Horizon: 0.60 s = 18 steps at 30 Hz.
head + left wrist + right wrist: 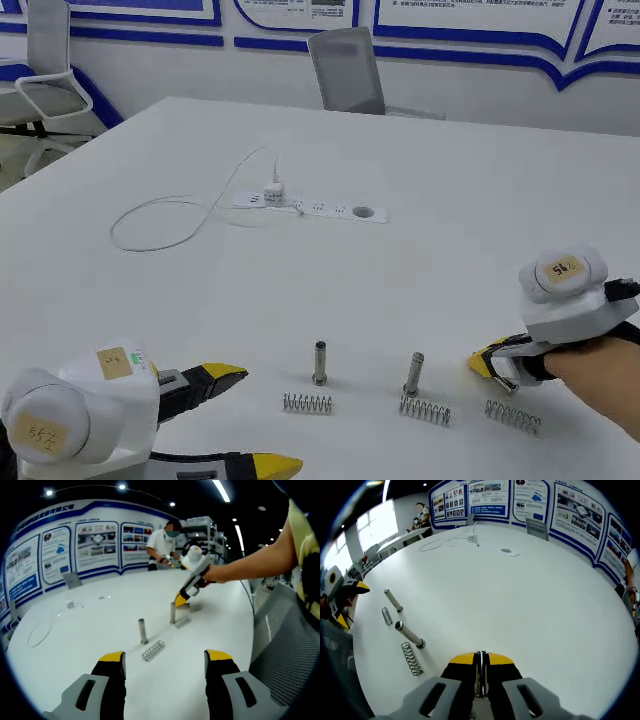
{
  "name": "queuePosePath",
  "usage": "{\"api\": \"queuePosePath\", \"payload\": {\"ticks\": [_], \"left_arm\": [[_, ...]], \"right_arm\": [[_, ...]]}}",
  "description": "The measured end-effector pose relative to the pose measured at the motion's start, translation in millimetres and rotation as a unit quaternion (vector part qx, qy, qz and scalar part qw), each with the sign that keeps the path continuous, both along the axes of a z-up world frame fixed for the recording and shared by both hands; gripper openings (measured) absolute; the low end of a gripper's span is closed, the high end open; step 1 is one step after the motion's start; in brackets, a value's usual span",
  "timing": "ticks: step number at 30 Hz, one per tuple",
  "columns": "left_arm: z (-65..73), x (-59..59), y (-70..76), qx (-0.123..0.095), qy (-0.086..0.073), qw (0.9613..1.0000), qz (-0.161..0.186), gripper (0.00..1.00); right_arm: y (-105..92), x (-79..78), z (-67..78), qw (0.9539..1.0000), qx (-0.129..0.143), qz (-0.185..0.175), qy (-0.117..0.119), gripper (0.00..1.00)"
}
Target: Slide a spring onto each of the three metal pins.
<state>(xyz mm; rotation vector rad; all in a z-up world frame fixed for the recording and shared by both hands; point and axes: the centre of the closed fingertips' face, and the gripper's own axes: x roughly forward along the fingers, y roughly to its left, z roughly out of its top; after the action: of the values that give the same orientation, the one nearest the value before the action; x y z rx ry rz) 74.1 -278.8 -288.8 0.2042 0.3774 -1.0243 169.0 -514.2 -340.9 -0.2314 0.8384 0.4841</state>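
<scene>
Right gripper (pixel 485 364), just right of the centre spring (pixel 425 410), is pressed together on a metal pin (pixel 480 674); left gripper (pixel 266 418), well left of that spring, stands spread.

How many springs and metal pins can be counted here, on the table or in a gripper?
Coiled metal springs lying on the white table: 3
Grey metal pins standing upright: 2
Thin metal pin shut in the right gripper: 1
Total: 6
</scene>
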Motion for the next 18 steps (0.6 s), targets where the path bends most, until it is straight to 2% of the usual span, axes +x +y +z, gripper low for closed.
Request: {"api": "queuePosePath", "payload": {"ticks": [13,18], "left_arm": [[5.2,-1.4,-6.1,-0.001,-0.007,1.0,-0.007,0.64],[6.5,-1.9,-6.0,-0.001,-0.009,0.9999,-0.008,0.64]], "right_arm": [[-5.7,-18.3,26.0,0.9993,0.008,-0.003,-0.036,0.09],[-10.2,-25.7,31.5,0.9988,0.014,-0.01,-0.047,0.09]]}}
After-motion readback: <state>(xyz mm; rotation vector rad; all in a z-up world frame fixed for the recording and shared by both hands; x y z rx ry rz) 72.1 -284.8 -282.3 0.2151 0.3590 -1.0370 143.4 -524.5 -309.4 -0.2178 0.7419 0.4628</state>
